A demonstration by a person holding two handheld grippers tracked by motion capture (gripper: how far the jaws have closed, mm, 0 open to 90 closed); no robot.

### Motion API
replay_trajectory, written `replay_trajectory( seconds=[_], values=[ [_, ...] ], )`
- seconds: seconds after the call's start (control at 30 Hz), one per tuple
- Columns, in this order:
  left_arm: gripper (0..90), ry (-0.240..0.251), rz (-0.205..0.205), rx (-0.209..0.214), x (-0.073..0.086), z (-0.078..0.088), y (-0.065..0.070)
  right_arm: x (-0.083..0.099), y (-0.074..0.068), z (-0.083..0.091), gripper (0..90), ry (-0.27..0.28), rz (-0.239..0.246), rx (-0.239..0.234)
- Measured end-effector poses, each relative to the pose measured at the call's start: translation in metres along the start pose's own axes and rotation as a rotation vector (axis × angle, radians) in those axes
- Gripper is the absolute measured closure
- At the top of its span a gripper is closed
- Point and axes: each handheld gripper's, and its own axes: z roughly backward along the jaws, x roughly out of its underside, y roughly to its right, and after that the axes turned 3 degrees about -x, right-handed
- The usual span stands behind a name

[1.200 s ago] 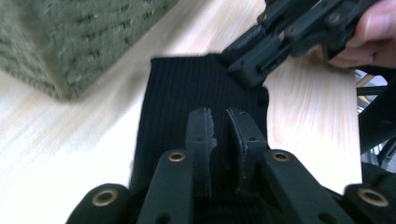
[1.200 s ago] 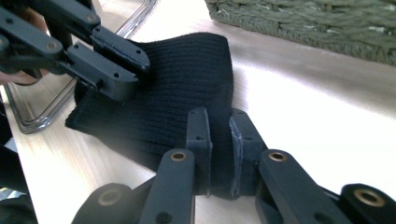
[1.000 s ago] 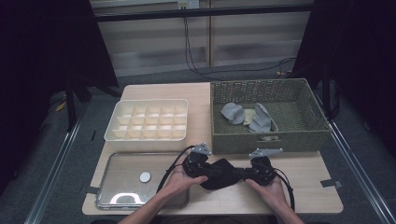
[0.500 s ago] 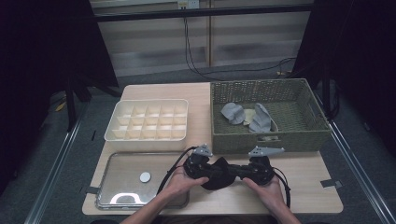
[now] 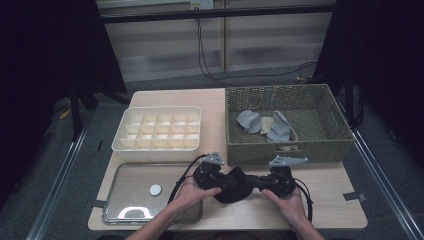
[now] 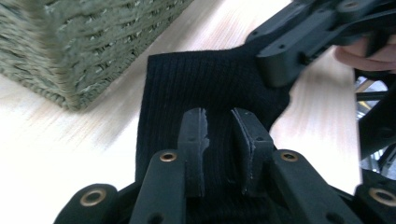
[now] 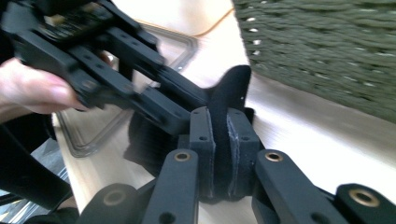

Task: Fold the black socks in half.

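Jaws on my left gripper (image 6: 219, 140) just eased apart over the black sock (image 6: 205, 88), leaving my right gripper (image 7: 219, 149) clenched on it.

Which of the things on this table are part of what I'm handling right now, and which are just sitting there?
In hand:
- black sock, pinched by the right hand-held gripper
- left hand-held gripper, its jaws just opening over the sock

Lying about:
- wicker basket with grey socks
- divided white box
- metal tray with a small disc
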Motion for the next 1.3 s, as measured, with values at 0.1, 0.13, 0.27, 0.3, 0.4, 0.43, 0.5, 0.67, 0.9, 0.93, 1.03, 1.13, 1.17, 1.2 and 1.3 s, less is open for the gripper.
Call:
replay_trajectory(
  seconds=[0.1,0.13,0.27,0.3,0.4,0.43,0.5,0.67,0.9,0.93,1.03,1.13,1.17,1.2,1.3],
  values=[
    [72.1,0.015,0.004,-0.012,0.001,0.013,0.001,0.001,0.001,0.004,82.7,0.008,-0.004,0.01],
    [71.6,0.021,0.001,-0.017,0.002,0.017,0.001,0.0,0.001,0.006,82.7,0.011,-0.002,0.016],
    [71.0,0.014,0.005,-0.024,0.011,0.032,0.0,-0.001,0.003,0.011,82.6,0.018,0.009,0.032],
    [71.2,0.002,0.002,-0.023,0.015,0.034,0.001,-0.001,0.003,0.011,82.6,0.022,0.007,0.04],
    [72.5,-0.025,-0.005,-0.014,0.023,0.028,-0.001,-0.001,0.004,0.012,82.5,0.022,0.009,0.043],
    [73.1,-0.036,-0.008,-0.001,0.021,0.024,-0.002,-0.001,0.003,0.011,82.5,0.02,0.01,0.039],
    [74.1,-0.026,-0.001,0.004,0.02,0.019,-0.003,-0.002,0.001,0.008,82.4,0.016,0.021,0.04],
    [74.4,-0.063,-0.007,-0.003,0.021,0.013,-0.003,-0.005,-0.005,0.001,82.2,0.016,0.04,0.015],
    [76.3,-0.074,-0.006,-0.006,0.023,0.012,-0.003,-0.008,-0.018,-0.014,81.8,0.001,0.069,-0.013],
    [76.5,-0.07,-0.003,-0.003,0.023,0.012,-0.003,-0.009,-0.02,-0.016,81.8,-0.003,0.076,-0.02],
    [77.7,-0.084,-0.009,-0.011,0.023,0.013,-0.002,-0.008,-0.027,-0.025,81.6,-0.021,0.089,-0.058],
    [78.5,-0.08,-0.02,-0.026,0.024,0.013,0.0,-0.005,-0.029,-0.029,81.6,-0.047,0.092,-0.075],
    [79.0,-0.078,-0.019,-0.029,0.024,0.013,0.0,-0.004,-0.03,-0.031,81.6,-0.052,0.09,-0.081],
    [79.3,-0.075,-0.015,-0.029,0.025,0.013,-0.001,-0.003,-0.03,-0.032,81.5,-0.056,0.095,-0.087],
    [80.6,-0.072,-0.015,-0.034,0.026,0.012,0.0,0.0,-0.032,-0.037,81.6,-0.072,0.089,-0.101]
  ],
)
